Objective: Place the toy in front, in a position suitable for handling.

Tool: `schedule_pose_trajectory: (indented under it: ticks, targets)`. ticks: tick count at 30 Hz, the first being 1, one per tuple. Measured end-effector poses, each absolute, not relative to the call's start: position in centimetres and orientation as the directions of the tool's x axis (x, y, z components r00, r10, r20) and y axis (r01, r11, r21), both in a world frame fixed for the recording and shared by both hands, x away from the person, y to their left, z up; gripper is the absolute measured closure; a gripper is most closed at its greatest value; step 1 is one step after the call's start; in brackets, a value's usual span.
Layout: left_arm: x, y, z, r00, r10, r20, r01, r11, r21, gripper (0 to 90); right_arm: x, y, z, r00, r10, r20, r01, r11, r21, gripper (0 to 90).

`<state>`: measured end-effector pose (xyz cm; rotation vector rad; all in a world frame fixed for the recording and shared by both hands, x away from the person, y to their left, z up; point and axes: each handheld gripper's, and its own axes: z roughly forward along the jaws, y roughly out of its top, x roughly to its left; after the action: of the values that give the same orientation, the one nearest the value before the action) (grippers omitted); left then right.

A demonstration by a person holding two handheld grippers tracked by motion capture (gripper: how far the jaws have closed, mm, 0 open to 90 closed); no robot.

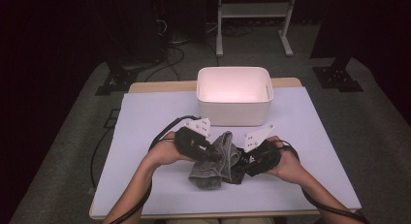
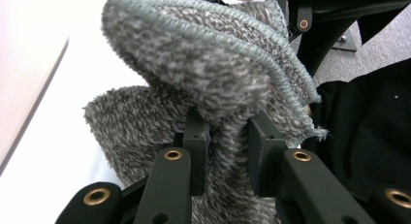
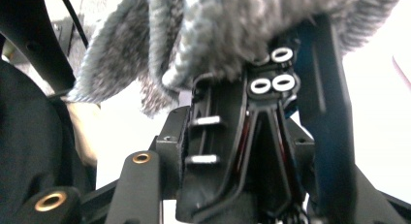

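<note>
- The left gripper (image 1: 209,153) comes in from the left side of the table (image 1: 145,112), held in the person's left hand (image 1: 167,149).
- In the left gripper view, its two black jaws are clenched on a fold of the grey towel (image 2: 203,83), and the cloth is pinched between the pads.
- The grey towel (image 1: 213,163) lies in a bunch on the white table, between the two grippers and on the near side of the white bin (image 1: 234,95). One part of it is lifted up.
- The right gripper (image 1: 241,162) comes from the right, held in the right hand (image 1: 286,161), and it touches the right side of the towel.
- In the right gripper view the towel (image 3: 232,30) hangs over the jaws and a black part of the other gripper stands between them. I cannot tell if these jaws grasp anything.
</note>
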<state>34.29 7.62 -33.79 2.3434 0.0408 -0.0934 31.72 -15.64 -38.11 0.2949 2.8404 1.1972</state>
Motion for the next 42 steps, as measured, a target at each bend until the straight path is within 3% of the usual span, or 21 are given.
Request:
schedule_pose_trajectory:
  ticks: [9,42]
  targets:
    - [34.0,5.2,-34.1,0.996,-0.049,-0.074,0.018,-0.71,0.704,73.1,31.2,-16.0,-37.1,-0.986,0.168,-0.003,0.133,0.789,0.6,54.6]
    - [33.6,3.9,-35.0,0.995,-0.063,-0.076,0.001,-0.759,0.651,72.7,28.4,-24.8,-42.9,-0.943,0.313,0.11,0.309,0.708,0.635,56.1]
